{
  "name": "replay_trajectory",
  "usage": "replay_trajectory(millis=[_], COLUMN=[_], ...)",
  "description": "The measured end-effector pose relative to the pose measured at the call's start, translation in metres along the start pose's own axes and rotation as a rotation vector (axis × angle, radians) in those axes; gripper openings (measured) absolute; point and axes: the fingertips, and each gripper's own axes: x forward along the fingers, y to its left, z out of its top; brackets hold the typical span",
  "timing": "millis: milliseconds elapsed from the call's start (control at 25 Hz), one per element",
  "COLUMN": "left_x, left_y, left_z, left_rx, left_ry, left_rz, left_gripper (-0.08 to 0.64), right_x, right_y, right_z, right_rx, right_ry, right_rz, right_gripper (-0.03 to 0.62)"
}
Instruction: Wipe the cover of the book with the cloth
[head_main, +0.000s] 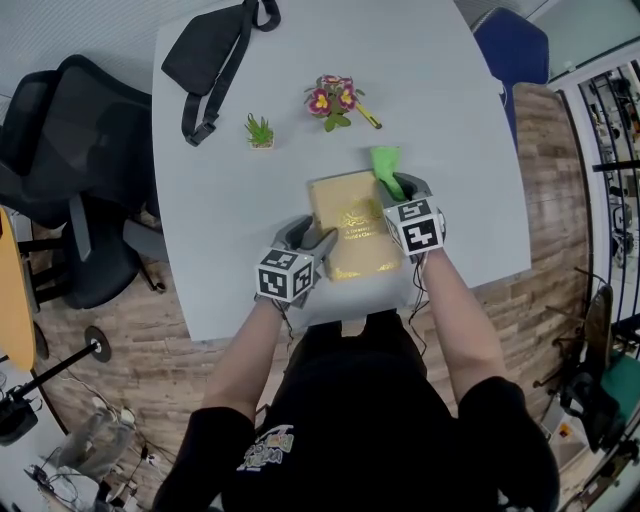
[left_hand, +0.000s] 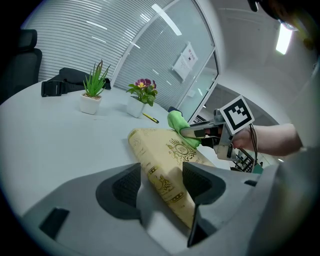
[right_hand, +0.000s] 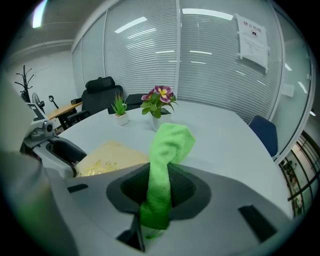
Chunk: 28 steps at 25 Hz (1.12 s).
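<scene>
A gold-patterned book (head_main: 352, 225) lies flat on the grey-white table (head_main: 210, 250), close to its near edge. My left gripper (head_main: 316, 241) is at the book's near left corner. In the left gripper view the book (left_hand: 165, 165) fills the gap between the two jaws of that gripper (left_hand: 160, 177), which is shut on it. My right gripper (head_main: 396, 190) is at the book's far right corner, shut on a green cloth (head_main: 387, 165). The cloth (right_hand: 170, 142) sticks up out of the right gripper (right_hand: 160, 187) and droops forward. Its end rests at the book's far edge.
Farther back on the table stand a small spiky plant (head_main: 260, 130) and a pot of flowers (head_main: 332, 98), with a yellow pencil (head_main: 366, 116) beside them. A black bag (head_main: 210, 50) lies at the far left. A black office chair (head_main: 60, 160) stands to the left and a blue chair (head_main: 512, 45) at the far right.
</scene>
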Motion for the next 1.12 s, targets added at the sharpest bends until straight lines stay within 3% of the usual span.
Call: replay_trajectory(millis=[240, 400, 800, 1120], left_x=[0.000, 0.001, 0.002, 0.002], left_y=[0.000, 0.002, 0.002, 0.001], left_z=[0.001, 0.000, 0.000, 0.000], left_rx=[0.003, 0.003, 0.004, 0.005], left_ry=[0.000, -0.001, -0.002, -0.005], left_rz=[0.000, 0.002, 0.002, 0.004], left_gripper=[0.253, 0.253, 0.253, 0.253], right_x=[-0.009, -0.012, -0.012, -0.006], right_y=[-0.005, 0.010, 0.086, 0.138], right_z=[-0.002, 0.004, 0.022, 0.019], right_rx=[0.013, -0.006, -0.086, -0.241], right_ry=[-0.010, -0.031, -0.065, -0.024], right_rz=[-0.039, -0.011, 0.169, 0.325], right_gripper=[0.097, 0.098, 0.097, 0.097])
